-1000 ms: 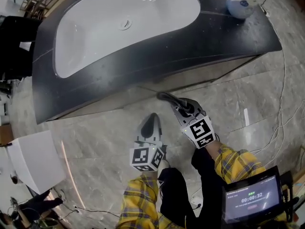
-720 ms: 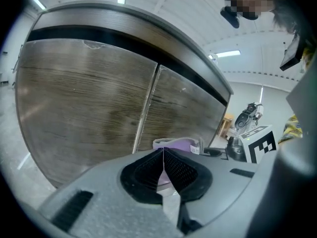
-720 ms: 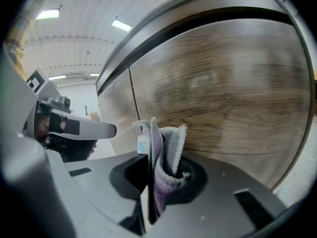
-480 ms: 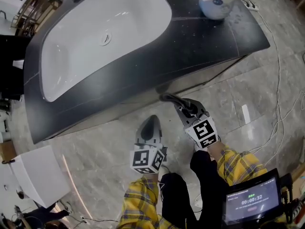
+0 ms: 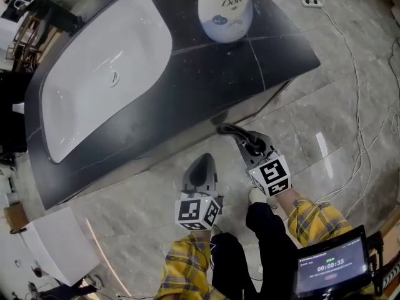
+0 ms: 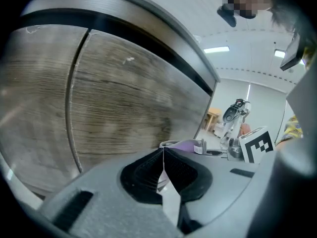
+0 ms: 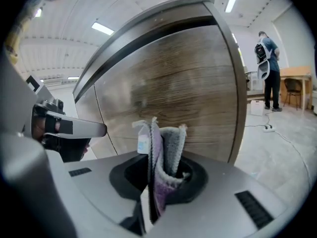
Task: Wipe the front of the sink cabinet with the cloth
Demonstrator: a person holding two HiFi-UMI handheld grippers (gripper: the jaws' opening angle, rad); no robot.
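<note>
Right tongs clamp cloth facing wood-grain cabinet front.

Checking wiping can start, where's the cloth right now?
In the right gripper view, the cloth is clamped in the right gripper, facing the wooden cabinet front.

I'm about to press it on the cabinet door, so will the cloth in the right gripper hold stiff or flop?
Likely soft: the cloth is folded and fuzzy, so it should squash against the cabinet front. Only a short stub stands above the right gripper, so it probably won't flop far.
</note>
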